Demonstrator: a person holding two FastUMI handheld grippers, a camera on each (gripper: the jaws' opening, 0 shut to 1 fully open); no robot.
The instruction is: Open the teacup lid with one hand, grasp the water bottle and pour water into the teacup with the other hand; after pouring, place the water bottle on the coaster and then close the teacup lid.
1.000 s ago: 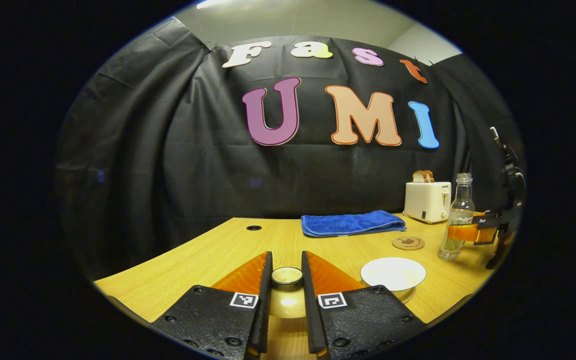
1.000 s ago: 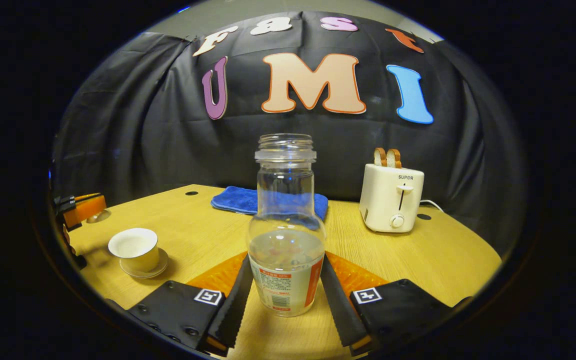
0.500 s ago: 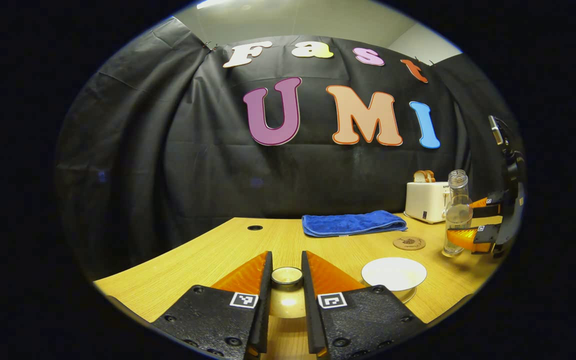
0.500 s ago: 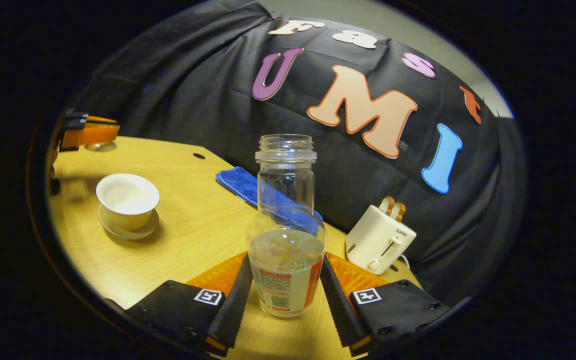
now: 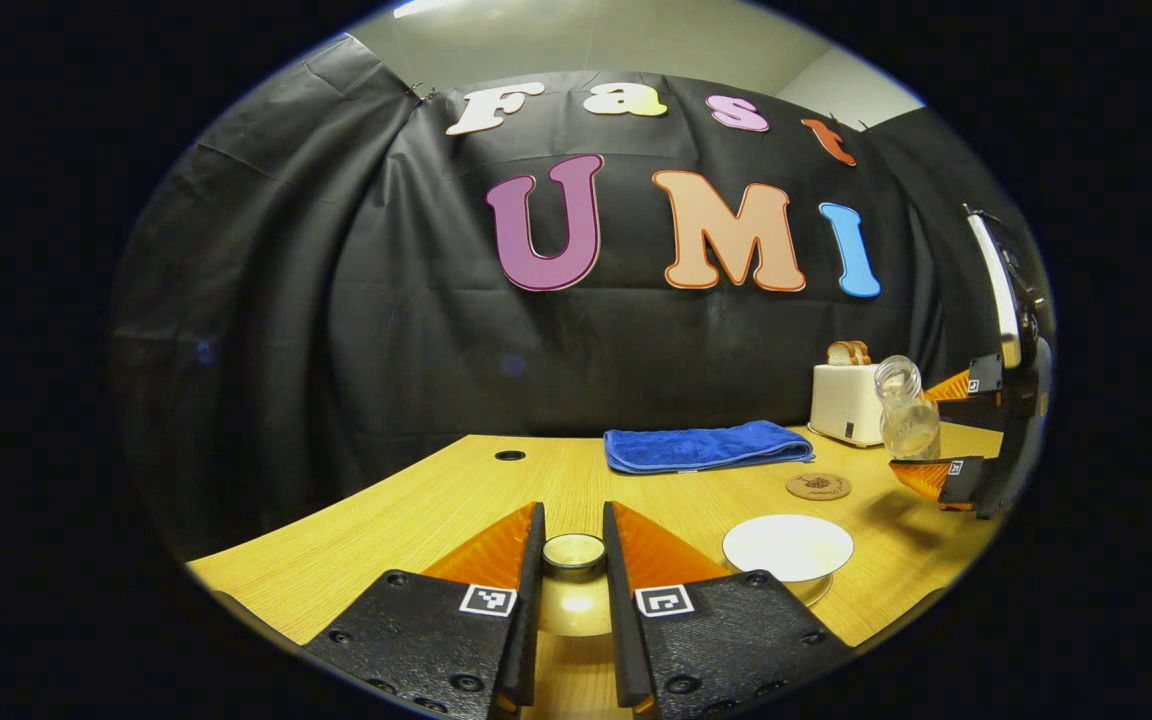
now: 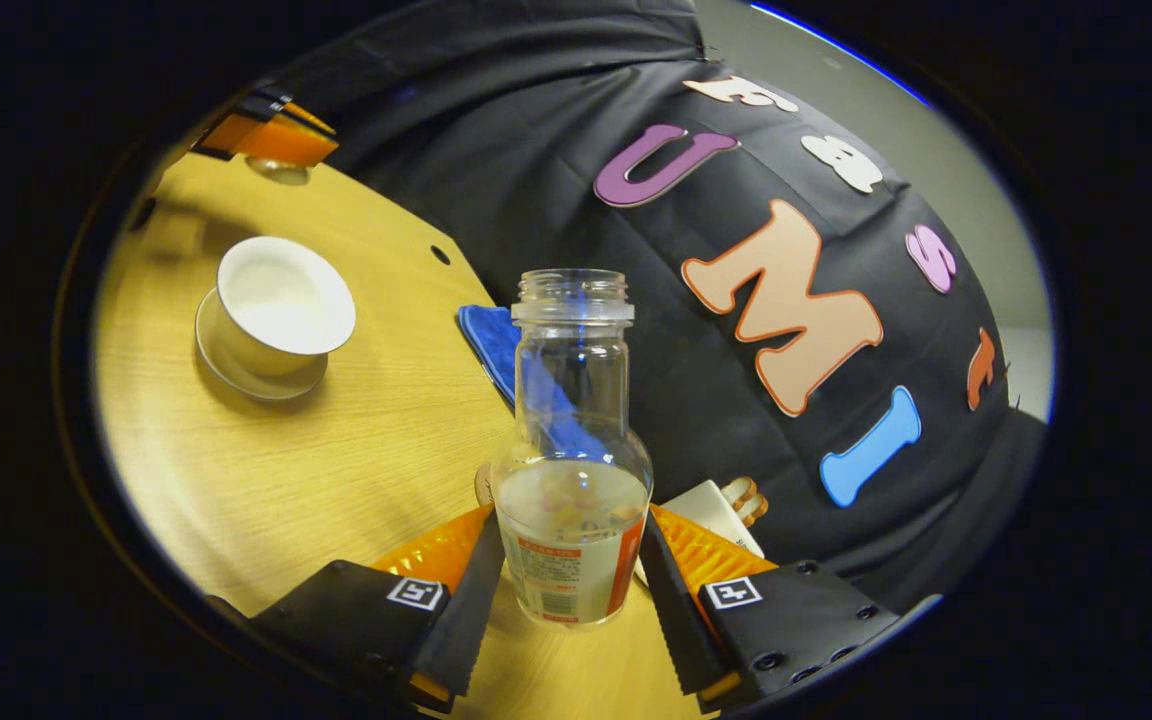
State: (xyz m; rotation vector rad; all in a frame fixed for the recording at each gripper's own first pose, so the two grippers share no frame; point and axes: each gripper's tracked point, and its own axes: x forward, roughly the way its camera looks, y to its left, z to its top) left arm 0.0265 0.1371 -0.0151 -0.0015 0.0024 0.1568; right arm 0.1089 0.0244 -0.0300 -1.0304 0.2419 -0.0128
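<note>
At the left of the table [image 5: 406, 510], the left gripper [image 5: 573, 560] clamps the small lid [image 5: 574, 552] by its knob, the uncovered cup [image 5: 787, 547] sits alongside, and farther right the right gripper [image 6: 565, 565] grips the tilted bottle [image 6: 570, 470] at its labelled body: smooth, part-full, probably light, liable to slip.

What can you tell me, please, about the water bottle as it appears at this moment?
The water bottle is clear, looks like plastic, with a narrow threaded neck, no cap and a round body bearing a label low down. It is partly filled with water. The right gripper is shut on it, a finger pressing each side of the lower body. In the left gripper view the bottle is lifted off the table and tilted, mouth leaning toward the teacup.
</note>
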